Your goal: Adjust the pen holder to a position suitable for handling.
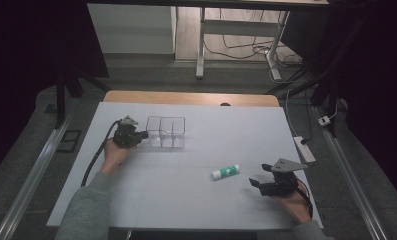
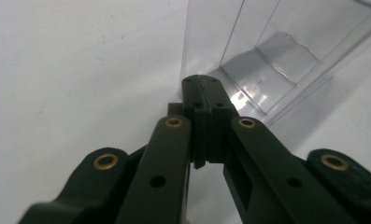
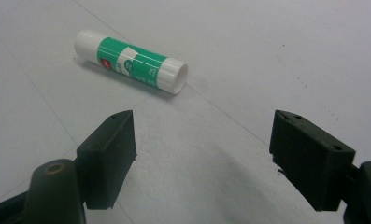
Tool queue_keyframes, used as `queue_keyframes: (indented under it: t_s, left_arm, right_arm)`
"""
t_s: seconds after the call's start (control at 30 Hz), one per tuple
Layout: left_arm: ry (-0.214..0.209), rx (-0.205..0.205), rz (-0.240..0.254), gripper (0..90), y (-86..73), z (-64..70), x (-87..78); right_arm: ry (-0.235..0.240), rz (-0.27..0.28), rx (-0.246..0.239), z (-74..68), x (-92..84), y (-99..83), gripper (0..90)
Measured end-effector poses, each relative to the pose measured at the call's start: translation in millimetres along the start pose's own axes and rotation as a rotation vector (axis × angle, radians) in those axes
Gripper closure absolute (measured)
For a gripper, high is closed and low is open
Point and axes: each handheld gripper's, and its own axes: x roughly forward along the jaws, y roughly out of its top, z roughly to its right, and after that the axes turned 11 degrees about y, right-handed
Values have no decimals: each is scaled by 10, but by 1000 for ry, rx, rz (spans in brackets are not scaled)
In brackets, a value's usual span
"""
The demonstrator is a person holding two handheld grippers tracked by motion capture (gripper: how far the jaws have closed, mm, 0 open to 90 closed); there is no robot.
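Observation:
A clear plastic box (image 1: 166, 132) with inner dividers stands on the white table top (image 1: 196, 200) at the back left. My left gripper (image 1: 145, 134) comes at it from the left with its jaws pressed together. In the left gripper view its tips (image 2: 202, 80) sit against the foot of the box wall (image 2: 211, 37); nothing shows between the jaws. A green and white glue stick (image 1: 225, 171) lies on the table right of centre. My right gripper (image 1: 261, 176) rests just right of it, open and empty. The right gripper (image 3: 204, 149) points past the glue stick (image 3: 131, 61), which lies ahead and to the left.
A white power strip (image 1: 304, 149) lies off the table's right edge, with cables on the floor behind. A wooden strip (image 1: 191, 98) runs along the table's far edge. Metal rails (image 1: 31, 180) flank the table on both sides.

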Motion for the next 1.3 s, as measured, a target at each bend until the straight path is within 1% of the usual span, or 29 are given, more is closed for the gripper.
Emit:
queue_keyframes:
  t_s: [0.33, 0.47, 0.6, 0.7, 0.9, 1.07, 1.3]
  left_arm:
    - [-5, 8, 0, 890, 71, 114, 73]
    - [-20, 7, 4, 890, 98, 161, 105]
    - [-26, 17, 3, 890, 127, 213, 128]
    - [-43, 24, 3, 890, 146, 252, 151]
    - [-56, 40, 0, 890, 193, 339, 193]
    - [-81, 47, -3, 890, 221, 405, 229]
    - [-98, 67, -9, 890, 243, 483, 264]
  right_arm:
    - [-1, -1, -1, -1, 5, 0, 223]
    - [-1, -3, -2, -3, 8, -1, 223]
    - [-3, -5, 0, 0, 9, -2, 222]
    - [-2, -4, -1, 0, 11, -2, 222]
    - [-5, -6, -3, -4, 7, 0, 222]
    - [-5, -6, -1, -2, 11, -2, 222]
    - [-7, -3, 3, 1, 6, -1, 221]
